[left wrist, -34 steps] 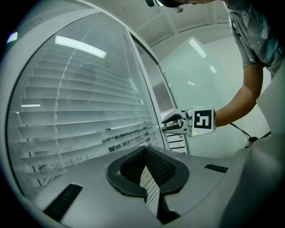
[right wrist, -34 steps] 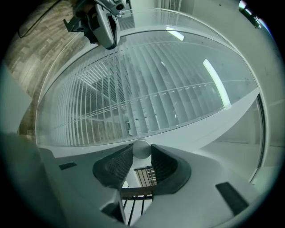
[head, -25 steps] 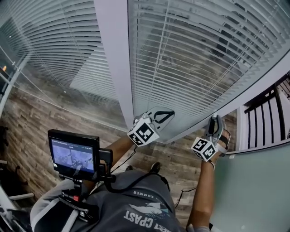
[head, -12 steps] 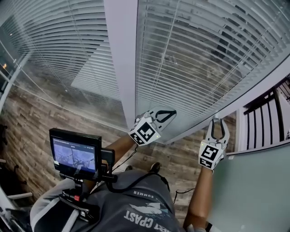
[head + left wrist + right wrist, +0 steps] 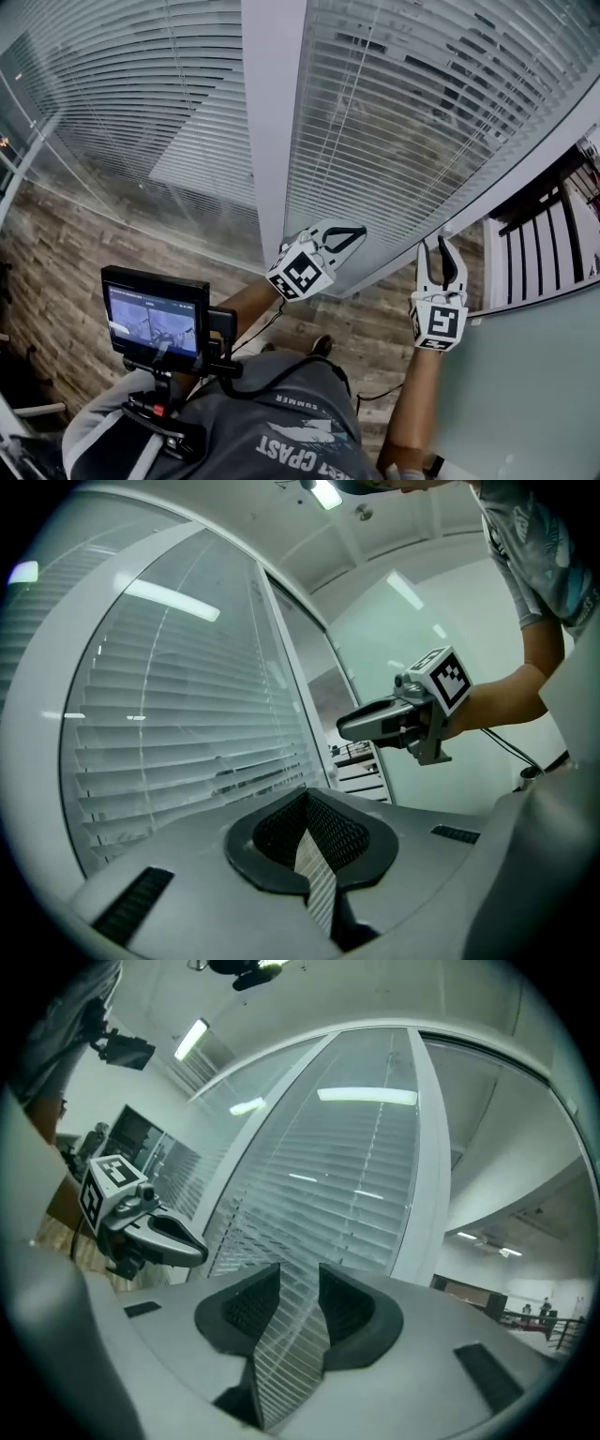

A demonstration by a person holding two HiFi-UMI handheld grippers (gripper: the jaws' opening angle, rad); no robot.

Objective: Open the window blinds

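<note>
White slatted blinds (image 5: 403,112) hang lowered over the tall window, with thin cords running down them. My left gripper (image 5: 356,232) is held level in front of the lower slats, its tips together and nothing in them. In the left gripper view the blinds (image 5: 187,724) fill the left side. My right gripper (image 5: 437,246) stands open and empty by the window's right frame, jaws pointing at it. Slats (image 5: 347,1185) show through the open gap of the right gripper (image 5: 300,1274).
A white mullion (image 5: 272,122) splits the window into two panes. A small monitor (image 5: 155,319) on a rig sits at the person's chest. Wood-look floor (image 5: 56,272) lies below. A dark railing (image 5: 534,244) and a pale wall panel (image 5: 525,394) are at the right.
The right gripper has risen and rolled, so its jaws now point up toward the window frame. The left gripper has lifted slightly.
</note>
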